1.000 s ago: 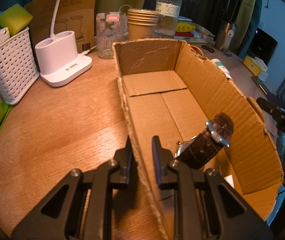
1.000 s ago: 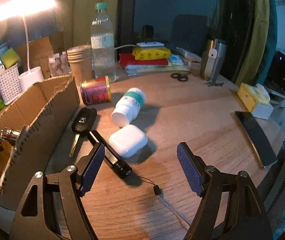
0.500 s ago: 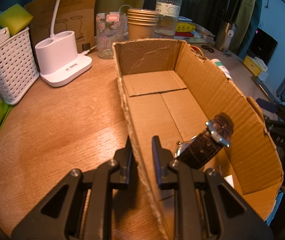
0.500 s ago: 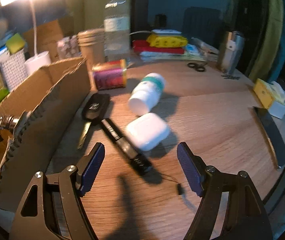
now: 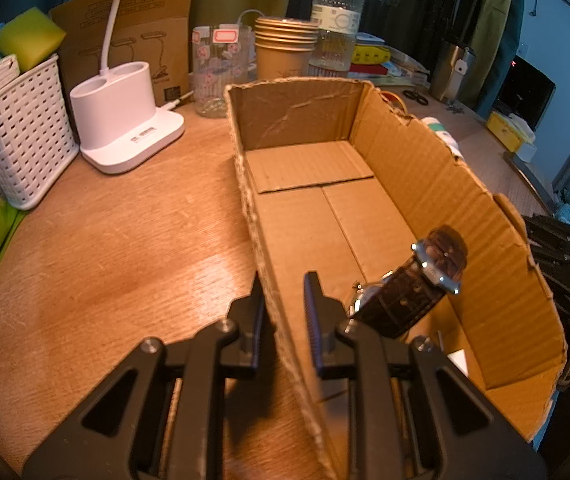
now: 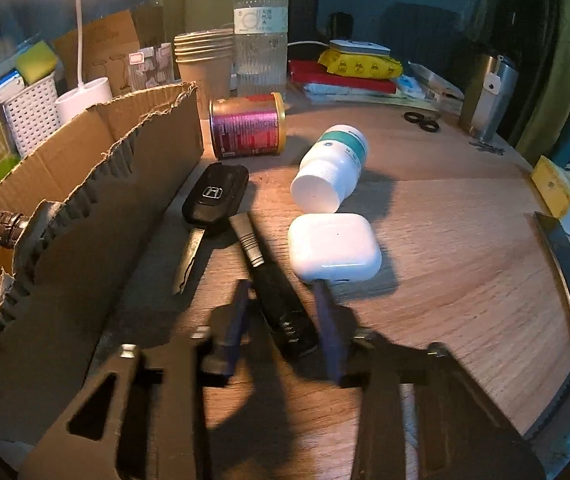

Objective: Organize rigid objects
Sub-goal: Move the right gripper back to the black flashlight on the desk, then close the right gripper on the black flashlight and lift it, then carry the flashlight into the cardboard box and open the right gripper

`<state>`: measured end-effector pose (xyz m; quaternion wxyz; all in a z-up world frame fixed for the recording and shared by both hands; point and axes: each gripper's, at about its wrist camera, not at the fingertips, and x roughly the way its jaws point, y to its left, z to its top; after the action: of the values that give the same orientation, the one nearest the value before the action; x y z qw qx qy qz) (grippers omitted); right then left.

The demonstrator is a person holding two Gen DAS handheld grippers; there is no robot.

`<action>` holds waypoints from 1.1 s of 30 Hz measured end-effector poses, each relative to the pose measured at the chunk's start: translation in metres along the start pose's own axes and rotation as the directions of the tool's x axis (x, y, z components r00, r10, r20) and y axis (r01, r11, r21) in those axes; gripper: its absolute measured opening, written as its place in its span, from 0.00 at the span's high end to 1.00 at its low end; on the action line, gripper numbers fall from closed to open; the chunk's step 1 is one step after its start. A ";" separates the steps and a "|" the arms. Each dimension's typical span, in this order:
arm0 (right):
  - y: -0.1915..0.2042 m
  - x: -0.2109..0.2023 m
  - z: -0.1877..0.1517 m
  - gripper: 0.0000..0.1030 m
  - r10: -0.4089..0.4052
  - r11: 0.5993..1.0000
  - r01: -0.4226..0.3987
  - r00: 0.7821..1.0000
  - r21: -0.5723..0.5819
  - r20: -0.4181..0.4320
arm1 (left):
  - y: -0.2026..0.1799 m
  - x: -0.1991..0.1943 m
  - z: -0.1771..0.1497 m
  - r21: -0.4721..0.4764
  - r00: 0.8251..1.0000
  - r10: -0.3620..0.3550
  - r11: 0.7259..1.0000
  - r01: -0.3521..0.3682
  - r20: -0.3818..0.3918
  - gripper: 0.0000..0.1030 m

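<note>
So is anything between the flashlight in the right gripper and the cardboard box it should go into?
Only the cardboard box's own near wall, standing left of the flashlight. The car key lies flat along its foot. The right gripper has just been closing on the flashlight, so it must lift it over.

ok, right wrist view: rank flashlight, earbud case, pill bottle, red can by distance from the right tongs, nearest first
1. flashlight: between the right tongs, which have just been closing on it.
2. earbud case: just beyond, to the right.
3. pill bottle: farther back, lying on its side.
4. red can: farthest, by the cardboard box corner.
</note>
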<state>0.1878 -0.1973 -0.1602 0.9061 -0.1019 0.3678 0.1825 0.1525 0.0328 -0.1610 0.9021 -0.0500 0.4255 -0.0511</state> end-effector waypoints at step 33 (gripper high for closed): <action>0.050 -0.103 0.034 0.80 0.133 0.988 -0.109 0.961 -0.112 0.242 | 0.000 0.000 0.000 0.000 1.000 0.000 1.000 0.000 0.000 0.81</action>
<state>0.1205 -0.1672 -0.0667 0.9262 -0.0996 0.2474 0.2666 0.1525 0.0329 -0.1609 0.9021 -0.0498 0.4255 -0.0509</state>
